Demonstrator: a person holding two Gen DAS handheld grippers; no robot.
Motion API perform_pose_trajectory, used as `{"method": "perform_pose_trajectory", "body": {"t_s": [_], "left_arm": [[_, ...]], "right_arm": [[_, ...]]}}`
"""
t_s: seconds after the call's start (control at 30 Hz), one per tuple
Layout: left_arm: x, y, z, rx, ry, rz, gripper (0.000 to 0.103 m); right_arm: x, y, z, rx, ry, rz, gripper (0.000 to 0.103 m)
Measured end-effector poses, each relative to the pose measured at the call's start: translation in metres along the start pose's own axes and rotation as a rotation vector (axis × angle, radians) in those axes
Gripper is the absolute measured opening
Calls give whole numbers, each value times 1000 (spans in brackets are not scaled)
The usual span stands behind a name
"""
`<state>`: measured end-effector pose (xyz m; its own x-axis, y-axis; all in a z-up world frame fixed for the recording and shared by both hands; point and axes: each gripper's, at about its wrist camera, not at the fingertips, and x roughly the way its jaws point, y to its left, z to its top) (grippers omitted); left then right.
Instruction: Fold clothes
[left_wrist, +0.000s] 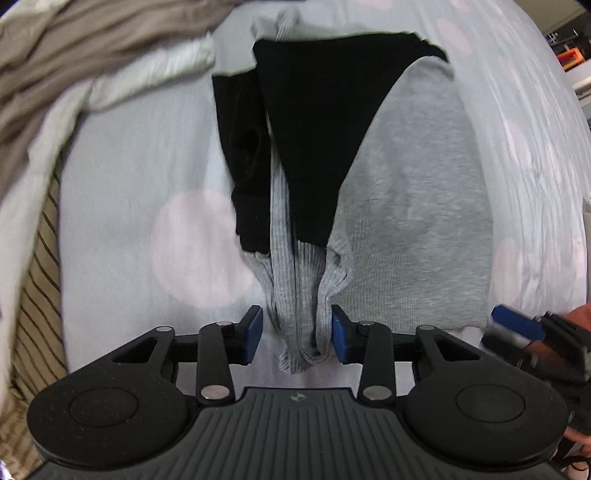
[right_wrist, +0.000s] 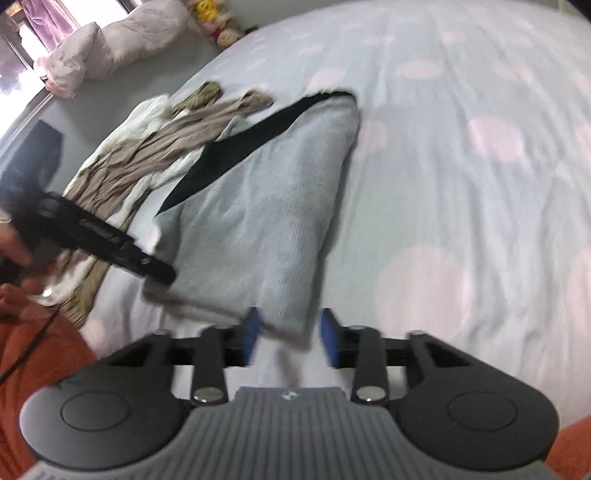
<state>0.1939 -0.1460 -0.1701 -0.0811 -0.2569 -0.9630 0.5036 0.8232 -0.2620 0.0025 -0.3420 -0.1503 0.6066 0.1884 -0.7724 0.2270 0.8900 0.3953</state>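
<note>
A grey top with black panels (left_wrist: 406, 221) lies flat on the bed. Its ribbed grey cuff (left_wrist: 295, 295) runs down between the fingers of my left gripper (left_wrist: 297, 332). The right blue pad (left_wrist: 340, 332) touches the rib and the left pad stands off it, so the jaws are open around the cloth. In the right wrist view the same top (right_wrist: 258, 206) shows blurred. Its near corner (right_wrist: 288, 321) reaches between the pads of my right gripper (right_wrist: 290, 332), which is open. The left gripper (right_wrist: 110, 236) shows there at the garment's left edge.
The bed sheet (right_wrist: 461, 184) is pale blue with pink dots. A pile of beige and white clothes (right_wrist: 147, 158) lies left of the top. A pink quilt (right_wrist: 122, 40) and soft toys (right_wrist: 218, 22) sit at the far end. Orange trousers (right_wrist: 37, 369) are at the near edge.
</note>
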Motion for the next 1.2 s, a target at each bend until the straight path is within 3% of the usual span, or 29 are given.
{"method": "perform_pose_trajectory", "body": {"t_s": [0.1, 0.13, 0.23, 0.37, 0.47, 0.7, 0.87, 0.9, 0.93, 1.0, 1.1, 1.2], "left_arm": [[0, 4, -2, -16, -7, -31, 17], [-1, 4, -3, -18, -13, -44, 12], [-8, 4, -7, -10, -24, -57, 9], [-22, -1, -13, 44, -30, -57, 8], [-14, -4, -7, 72, 5, -10, 8], [3, 4, -1, 18, 41, -10, 10], [-13, 11, -6, -4, 16, -55, 25], [-18, 13, -7, -11, 3, -70, 32], [-24, 15, -8, -16, -18, -87, 42], [-38, 18, -9, -27, -70, -116, 47], [-61, 24, -8, -37, -162, -143, 49], [-75, 26, -2, -63, -294, -114, 56]], "right_arm": [[11, 8, -4, -58, 9, -44, 46], [15, 9, -4, -61, 6, -53, 41], [12, 9, -4, -66, -16, -46, 12], [4, 8, -6, -81, -36, -39, 9], [5, 6, -8, -74, -13, -51, 8], [20, 4, -6, -80, 57, -78, 8], [9, -4, -9, -35, 49, -32, 14], [5, -4, -10, -30, 31, -20, 16], [1, -5, -11, -25, 14, -9, 21], [-7, -6, -12, -13, -29, 15, 34], [-16, -11, -10, 28, -63, 29, 36], [-21, -16, -5, 75, -88, 41, 45]]}}
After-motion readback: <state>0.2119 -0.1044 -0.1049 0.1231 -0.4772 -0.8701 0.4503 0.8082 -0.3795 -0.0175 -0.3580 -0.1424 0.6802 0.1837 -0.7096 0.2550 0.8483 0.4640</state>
